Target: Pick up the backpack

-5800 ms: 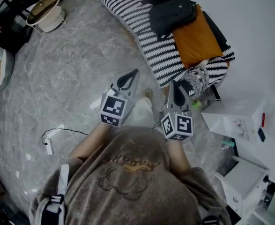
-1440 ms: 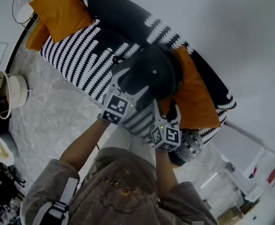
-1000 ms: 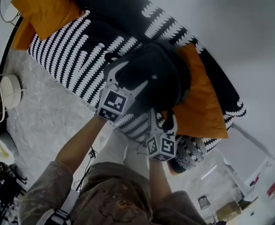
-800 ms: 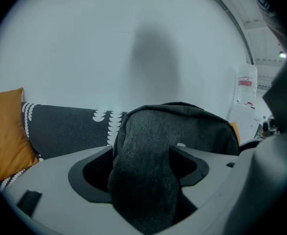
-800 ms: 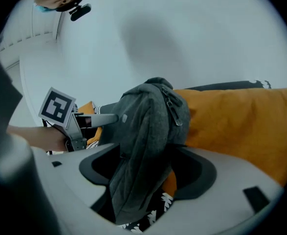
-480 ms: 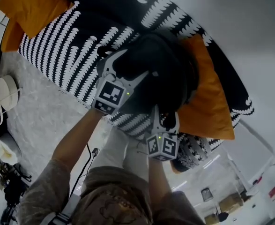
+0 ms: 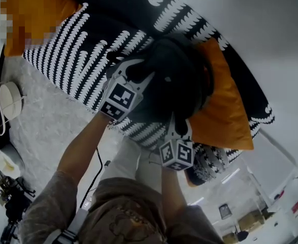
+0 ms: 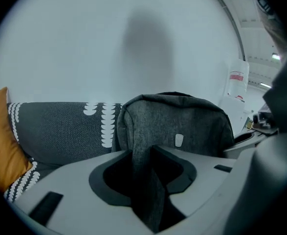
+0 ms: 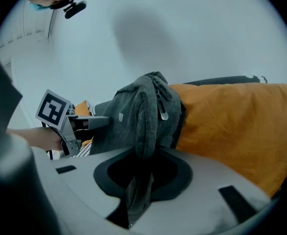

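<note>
Head view: the dark grey backpack (image 7: 171, 80) is seen on the seat of a black-and-white striped sofa (image 7: 83, 55), with an orange cushion (image 7: 222, 116) touching its right side in the picture. The left gripper (image 7: 137, 71) is set at the backpack's left edge. The right gripper (image 7: 181, 125) is set at its near edge, just beside the cushion. Both are held out on the person's forearms, and each marker cube is turned up toward the camera. A grey marbled floor (image 7: 42, 126) is seen in front of the sofa.

In the left gripper view, a fold of the backpack's grey fabric is caught between the jaws. These have just been closing and are now pressed on the fold from both sides. The rest of the backpack is seen rising behind the jaws, in front of the sofa's back, with a small pale label (image 8: 179, 140) on its face.

In the right gripper view, another fold of the fabric is clamped in the same way. Its jaws too have just been closing and are drawn in tight on the cloth, which hangs down between them. A zipper pull (image 9: 163, 113) is seen dangling just above the grip. The cushion fills the right of that view, and the left gripper is visible at the backpack's far side.
</note>
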A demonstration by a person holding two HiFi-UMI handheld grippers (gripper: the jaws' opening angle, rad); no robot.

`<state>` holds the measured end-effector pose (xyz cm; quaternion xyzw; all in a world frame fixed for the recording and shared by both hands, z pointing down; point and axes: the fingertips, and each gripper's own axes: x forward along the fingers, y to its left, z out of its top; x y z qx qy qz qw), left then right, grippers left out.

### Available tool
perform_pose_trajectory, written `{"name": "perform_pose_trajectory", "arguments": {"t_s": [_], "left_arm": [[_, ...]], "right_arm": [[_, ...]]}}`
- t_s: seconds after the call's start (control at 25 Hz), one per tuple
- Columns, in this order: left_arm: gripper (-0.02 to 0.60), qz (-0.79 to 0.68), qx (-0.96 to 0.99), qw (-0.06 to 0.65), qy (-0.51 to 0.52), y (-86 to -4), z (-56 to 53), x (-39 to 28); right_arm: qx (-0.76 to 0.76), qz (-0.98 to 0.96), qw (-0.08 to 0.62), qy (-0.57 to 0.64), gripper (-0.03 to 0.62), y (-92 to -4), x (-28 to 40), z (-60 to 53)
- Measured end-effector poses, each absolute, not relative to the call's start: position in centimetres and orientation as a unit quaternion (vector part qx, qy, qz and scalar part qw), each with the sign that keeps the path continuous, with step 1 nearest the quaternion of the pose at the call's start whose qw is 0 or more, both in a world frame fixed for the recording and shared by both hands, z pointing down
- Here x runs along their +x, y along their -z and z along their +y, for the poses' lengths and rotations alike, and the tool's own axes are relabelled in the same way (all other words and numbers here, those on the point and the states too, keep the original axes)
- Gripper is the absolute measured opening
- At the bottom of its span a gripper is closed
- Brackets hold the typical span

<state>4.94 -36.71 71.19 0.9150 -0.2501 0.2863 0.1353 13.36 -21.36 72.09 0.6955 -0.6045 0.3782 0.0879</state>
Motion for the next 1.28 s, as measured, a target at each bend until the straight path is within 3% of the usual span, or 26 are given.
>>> {"name": "perform_pose_trajectory", "arguments": {"t_s": [0.16,0.36,1.04,1.28], "left_arm": [[0.08,-0.248,0.911,0.143,-0.298,-70.1,-36.0,3.9],[0.063,-0.273,0.905,0.166,-0.28,-66.6,-34.5,0.9],[0.06,-0.365,0.9,0.149,-0.184,-40.8,-25.6,0.4],[0.061,-0.385,0.902,0.118,-0.158,-35.4,-23.4,1.4]], "right_arm": [[0.682,-0.611,0.077,-0.394,0.055,-71.1,12.5,-21.2],[0.668,-0.643,0.062,-0.368,0.049,-67.2,11.9,-21.5],[0.657,-0.721,0.053,-0.213,0.048,-41.2,15.3,-16.9],[0.65,-0.738,0.039,-0.177,0.048,-36.2,16.5,-14.7]]}}
